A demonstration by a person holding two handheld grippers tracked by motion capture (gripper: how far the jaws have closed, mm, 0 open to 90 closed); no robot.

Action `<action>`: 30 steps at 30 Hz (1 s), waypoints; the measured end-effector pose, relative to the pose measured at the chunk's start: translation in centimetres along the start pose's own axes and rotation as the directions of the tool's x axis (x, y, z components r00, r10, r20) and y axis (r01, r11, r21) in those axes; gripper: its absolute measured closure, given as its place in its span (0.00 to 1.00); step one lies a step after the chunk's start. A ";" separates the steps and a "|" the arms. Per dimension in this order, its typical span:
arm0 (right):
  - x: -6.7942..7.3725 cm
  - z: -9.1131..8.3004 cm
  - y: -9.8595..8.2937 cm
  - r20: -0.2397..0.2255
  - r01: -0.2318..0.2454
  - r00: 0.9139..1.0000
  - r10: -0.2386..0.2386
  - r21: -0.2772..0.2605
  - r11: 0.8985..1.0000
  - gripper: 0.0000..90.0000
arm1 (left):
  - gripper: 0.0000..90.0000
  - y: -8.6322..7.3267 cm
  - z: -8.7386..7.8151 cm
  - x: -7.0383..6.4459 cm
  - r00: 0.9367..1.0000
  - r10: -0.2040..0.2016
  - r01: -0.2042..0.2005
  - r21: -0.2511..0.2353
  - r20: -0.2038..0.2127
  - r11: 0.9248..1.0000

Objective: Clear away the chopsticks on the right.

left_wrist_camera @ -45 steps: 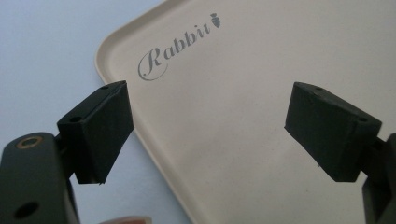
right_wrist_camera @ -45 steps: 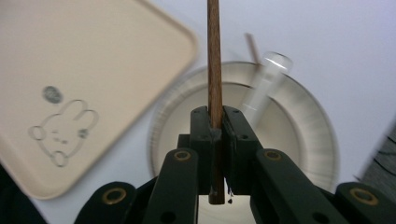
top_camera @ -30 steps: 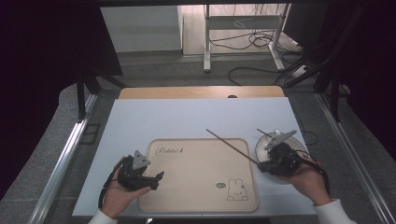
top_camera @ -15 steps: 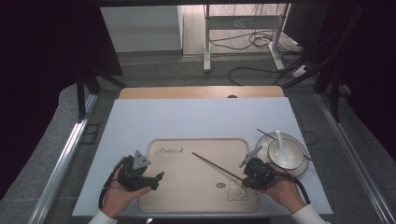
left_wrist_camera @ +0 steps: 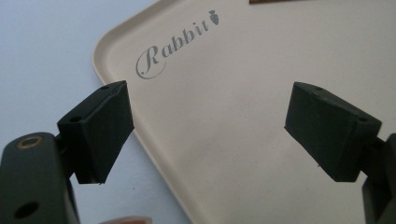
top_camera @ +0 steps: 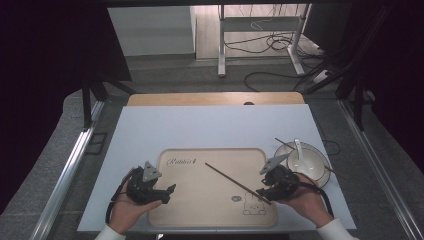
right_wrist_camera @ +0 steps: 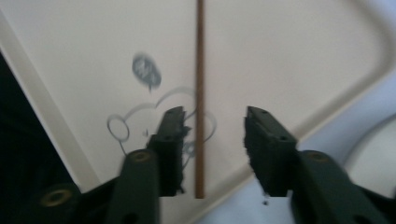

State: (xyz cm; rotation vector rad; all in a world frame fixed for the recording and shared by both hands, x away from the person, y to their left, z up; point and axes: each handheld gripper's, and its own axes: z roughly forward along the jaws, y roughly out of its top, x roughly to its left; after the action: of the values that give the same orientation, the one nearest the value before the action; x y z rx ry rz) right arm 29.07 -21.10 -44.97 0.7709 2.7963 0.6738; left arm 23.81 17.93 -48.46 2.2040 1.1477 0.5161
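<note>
Chopstick (top_camera: 236, 183) lies on tray (top_camera: 200, 210); bowl (top_camera: 316, 176) apparently holds spoon (top_camera: 299, 150).

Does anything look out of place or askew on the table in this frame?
Slightly. One chopstick lies slantwise on the beige tray between the open jaws of the right tongs, while its mate rests across the rim of the white bowl beside a spoon. Nothing looks spilled or broken.

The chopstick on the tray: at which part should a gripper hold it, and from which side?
Probably grip the chopstick at its near end, from above, jaws astride the thin shaft. It lies flat on the tray, and the right gripper already straddles it there, open.
</note>
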 end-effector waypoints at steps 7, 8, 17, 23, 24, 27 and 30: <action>-4.5 -6.5 -1.9 0.074 -0.103 0.991 0.116 -0.153 0.983 0.47 | 0.17 0.0 -0.1 0.1 1.000 -0.004 0.004 -0.004 -0.003 1.000; -6.0 -7.9 -3.0 0.103 -0.135 0.983 0.153 -0.168 0.976 0.46 | 0.17 0.0 0.0 0.1 1.000 -0.003 0.003 -0.004 -0.003 1.000; -11.7 -11.3 -9.0 0.186 -0.291 0.928 0.323 -0.182 0.939 0.46 | 0.17 0.0 0.0 0.0 1.000 0.003 -0.003 -0.002 -0.003 1.000; -14.1 -11.1 -12.2 0.210 -0.351 0.905 0.371 -0.126 0.928 0.51 | 0.17 0.1 0.0 -0.1 1.000 0.007 -0.007 0.001 -0.003 1.000; -14.4 -10.8 -12.6 0.217 -0.353 0.904 0.369 -0.109 0.929 0.52 | 0.17 0.1 0.0 -0.1 1.000 0.007 -0.007 0.001 -0.003 1.000; -14.9 -10.2 -13.2 0.224 -0.360 0.903 0.366 -0.070 0.930 0.55 | 0.17 0.1 0.0 -0.1 1.000 0.008 -0.008 0.003 -0.004 1.000; -15.7 -8.6 -13.9 0.233 -0.355 0.909 0.344 0.006 0.935 0.60 | 0.17 0.1 0.0 -0.1 1.000 0.007 -0.007 0.002 -0.005 1.000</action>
State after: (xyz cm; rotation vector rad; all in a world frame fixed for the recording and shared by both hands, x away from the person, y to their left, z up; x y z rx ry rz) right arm 33.97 -43.11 -43.24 1.2924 2.4952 0.5275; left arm 23.81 17.85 -48.42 2.2104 1.1438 0.5233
